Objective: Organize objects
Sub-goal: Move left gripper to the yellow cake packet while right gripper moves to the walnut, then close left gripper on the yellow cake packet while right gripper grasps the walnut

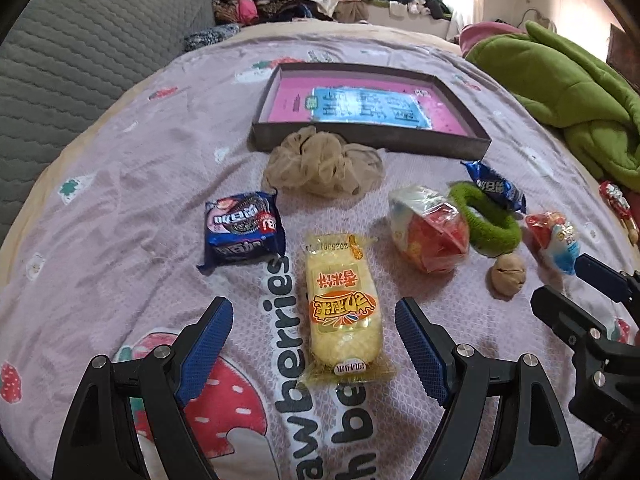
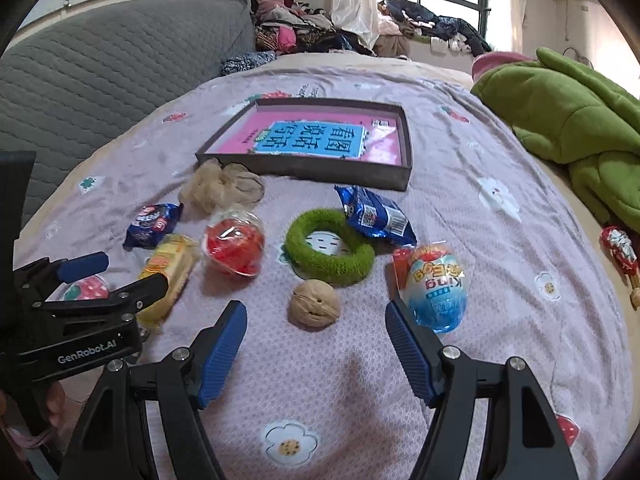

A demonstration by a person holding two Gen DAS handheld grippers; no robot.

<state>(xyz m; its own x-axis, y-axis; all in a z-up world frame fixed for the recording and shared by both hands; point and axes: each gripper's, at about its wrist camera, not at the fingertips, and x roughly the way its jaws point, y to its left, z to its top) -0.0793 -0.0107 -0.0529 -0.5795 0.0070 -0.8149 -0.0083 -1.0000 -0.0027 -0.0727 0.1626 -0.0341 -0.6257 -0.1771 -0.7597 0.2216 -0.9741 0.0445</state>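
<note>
Several items lie on a pink bedspread. My left gripper [image 1: 314, 320] is open, its jaws either side of a yellow rice-cracker pack [image 1: 344, 300], above it and not touching. My right gripper [image 2: 316, 320] is open with a walnut [image 2: 315, 307] just ahead between its jaws; the walnut also shows in the left wrist view [image 1: 507, 276]. Around lie a blue Oreo pack [image 1: 242, 232], a beige scrunchie [image 1: 324, 164], a red-and-clear toy pack [image 1: 432, 228], a green ring [image 2: 330, 252], a small blue Oreo pack [image 2: 376, 216] and a toy egg [image 2: 438, 288].
A shallow dark box [image 1: 372, 142] holding a pink book lies further back on the bed. A green blanket [image 2: 572, 128] is heaped at the right. A red wrapped item [image 2: 620, 250] lies at the right edge. A grey quilted cushion [image 1: 80, 60] stands at the left.
</note>
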